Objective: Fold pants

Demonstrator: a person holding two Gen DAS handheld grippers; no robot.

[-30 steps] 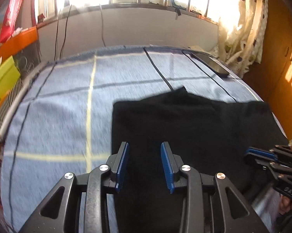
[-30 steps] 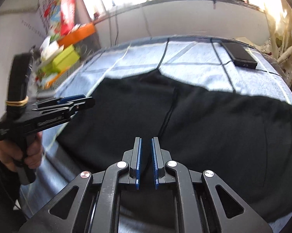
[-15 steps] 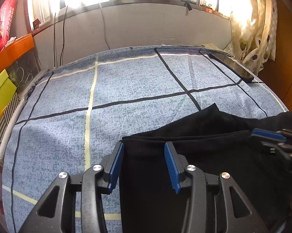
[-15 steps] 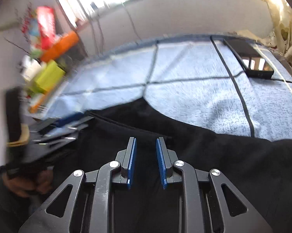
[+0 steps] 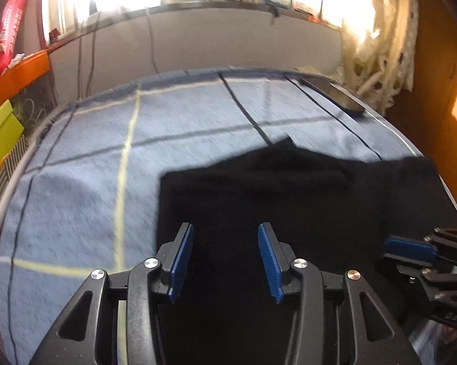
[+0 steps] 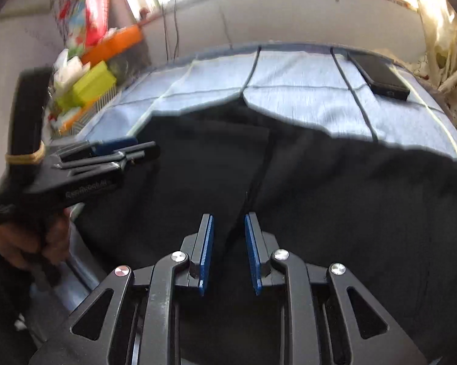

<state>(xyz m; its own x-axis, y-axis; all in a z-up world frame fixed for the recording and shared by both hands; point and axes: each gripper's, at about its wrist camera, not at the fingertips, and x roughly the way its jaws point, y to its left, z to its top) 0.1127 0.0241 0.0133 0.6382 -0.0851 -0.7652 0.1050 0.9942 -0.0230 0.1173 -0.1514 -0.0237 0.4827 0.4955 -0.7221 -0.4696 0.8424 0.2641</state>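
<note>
Two grippers are hovering over the work, and we are seeing each from its own wrist. We are holding the left gripper [image 5: 225, 257] with its ridged blue pads [image 5: 181, 257] spread wide, nothing between them. The right gripper [image 6: 228, 254] is showing a narrower gap, its flat blue pads [image 6: 205, 254] parted and also gripping nothing.

Beneath and just beyond both sets of fingers, the black pants [image 6: 319, 197] are lying flat, a soft matte cloth with a seam running away from the right gripper's gap. In the left wrist view the pants [image 5: 289, 206] are forming a dark block with a squared left edge and a small peak at the far side.

Under them the blue bedsheet [image 5: 85, 188] is spreading out, a speckled weave crossed by dark and pale yellow lines. Farther off, near the sheet's far right corner, a slim black phone [image 6: 379, 76] is resting, glossy and rectangular.
</note>
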